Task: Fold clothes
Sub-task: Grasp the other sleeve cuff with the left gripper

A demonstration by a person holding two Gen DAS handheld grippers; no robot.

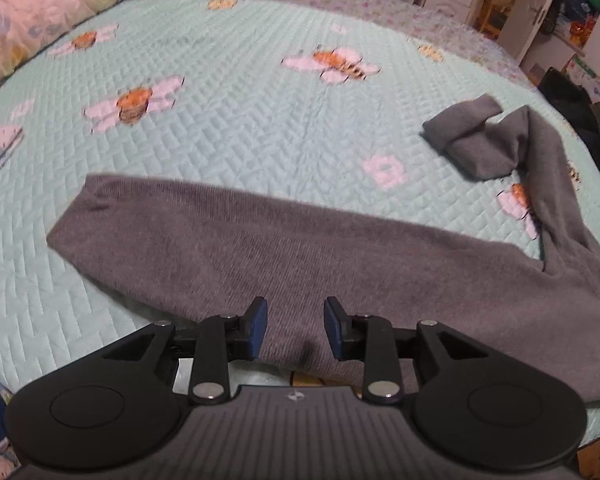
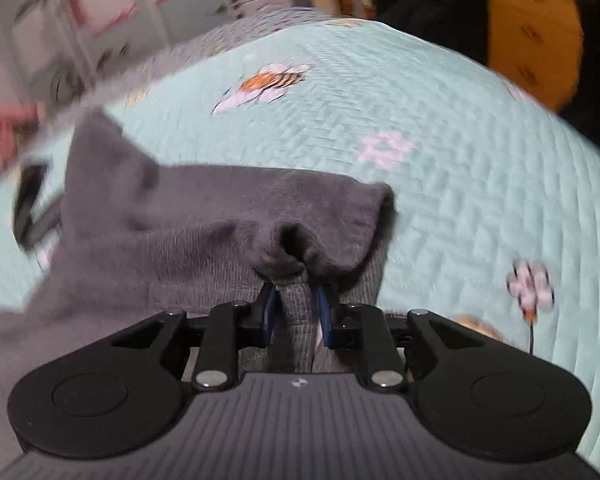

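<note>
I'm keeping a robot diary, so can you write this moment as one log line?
task: fold clothes | left gripper: open above grey sweater | right gripper: shut on bunched grey fabric | surface: bee quilt

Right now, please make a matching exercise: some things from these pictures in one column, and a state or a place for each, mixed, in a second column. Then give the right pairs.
Things:
1. left gripper
2. right gripper
3. grey garment
4. pillow

States or places:
A. spread over the green quilt
B. jaws apart, nothing between them
C. at the far left edge of the bed
D. closed on a bunch of grey fabric

Pairs: 1-B, 2-D, 3-A, 4-C
</note>
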